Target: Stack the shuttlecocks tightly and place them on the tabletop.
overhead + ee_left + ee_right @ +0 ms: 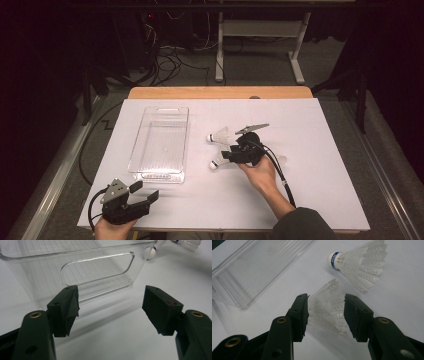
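A white shuttlecock (324, 310) lies between the jaws of my right gripper (325, 298), with both pads pressed on its feather skirt. From above, its cork (214, 164) pokes out left of my right gripper (227, 156). A second shuttlecock (220, 136) (359, 262), with a blue band on its cork, lies on the white table just beyond. A clear plastic bin (159, 142) (249, 272) stands empty to the left. My left gripper (146, 192) (111, 290) rests open near the front edge, facing the bin's handle end (97, 267) with nothing between its fingers.
The white board (310, 130) covers a wooden table. A pale shape (282, 161) lies right of my right hand, possibly a third shuttlecock. Cables trail from both grippers. Beyond the table are dark floor, cables and a white desk frame (260, 30).
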A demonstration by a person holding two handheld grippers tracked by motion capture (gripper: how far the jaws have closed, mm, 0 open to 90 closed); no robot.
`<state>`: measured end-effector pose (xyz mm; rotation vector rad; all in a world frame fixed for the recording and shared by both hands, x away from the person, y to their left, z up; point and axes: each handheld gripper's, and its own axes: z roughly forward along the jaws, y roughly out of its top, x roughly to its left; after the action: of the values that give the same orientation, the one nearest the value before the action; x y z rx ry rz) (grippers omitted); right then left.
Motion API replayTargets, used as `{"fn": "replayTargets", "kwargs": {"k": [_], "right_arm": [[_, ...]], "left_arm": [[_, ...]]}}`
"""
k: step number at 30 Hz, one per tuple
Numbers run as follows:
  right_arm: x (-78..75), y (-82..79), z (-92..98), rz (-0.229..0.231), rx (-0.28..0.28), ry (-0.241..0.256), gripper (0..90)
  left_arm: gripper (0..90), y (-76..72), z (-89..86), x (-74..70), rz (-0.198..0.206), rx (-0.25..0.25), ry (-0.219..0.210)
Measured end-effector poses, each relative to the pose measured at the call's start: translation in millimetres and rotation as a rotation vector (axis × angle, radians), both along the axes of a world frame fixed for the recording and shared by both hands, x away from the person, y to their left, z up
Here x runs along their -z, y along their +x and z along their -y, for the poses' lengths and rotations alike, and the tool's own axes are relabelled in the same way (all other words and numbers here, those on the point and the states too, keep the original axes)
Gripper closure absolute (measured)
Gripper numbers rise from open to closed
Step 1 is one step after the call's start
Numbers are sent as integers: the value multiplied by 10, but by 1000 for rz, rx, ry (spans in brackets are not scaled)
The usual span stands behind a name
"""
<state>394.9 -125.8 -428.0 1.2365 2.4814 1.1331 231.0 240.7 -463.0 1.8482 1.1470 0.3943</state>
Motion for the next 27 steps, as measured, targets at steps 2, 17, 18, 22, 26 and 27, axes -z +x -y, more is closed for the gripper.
{"fn": "replayTargets", "kwargs": {"k": [2, 17, 18, 22, 26, 27], "right_arm": [[2, 8, -16, -11, -1, -4, 561], [32, 62, -71, -36, -7, -1, 592], [31, 60, -80, -43, -4, 1, 595], [35, 65, -110, -51, -8, -3, 605], [41, 73, -125, -58, -9, -6, 623], [45, 76, -126, -60, -10, -7, 628]], "left_arm": [[303, 0, 1, 0, 1, 0, 1], [298, -1, 15, 2, 1, 5, 12], [298, -1, 15, 2, 1, 5, 12], [298, -2, 14, 2, 2, 4, 13], [298, -3, 16, 6, 1, 5, 14], [299, -3, 17, 7, 1, 6, 15]]}}
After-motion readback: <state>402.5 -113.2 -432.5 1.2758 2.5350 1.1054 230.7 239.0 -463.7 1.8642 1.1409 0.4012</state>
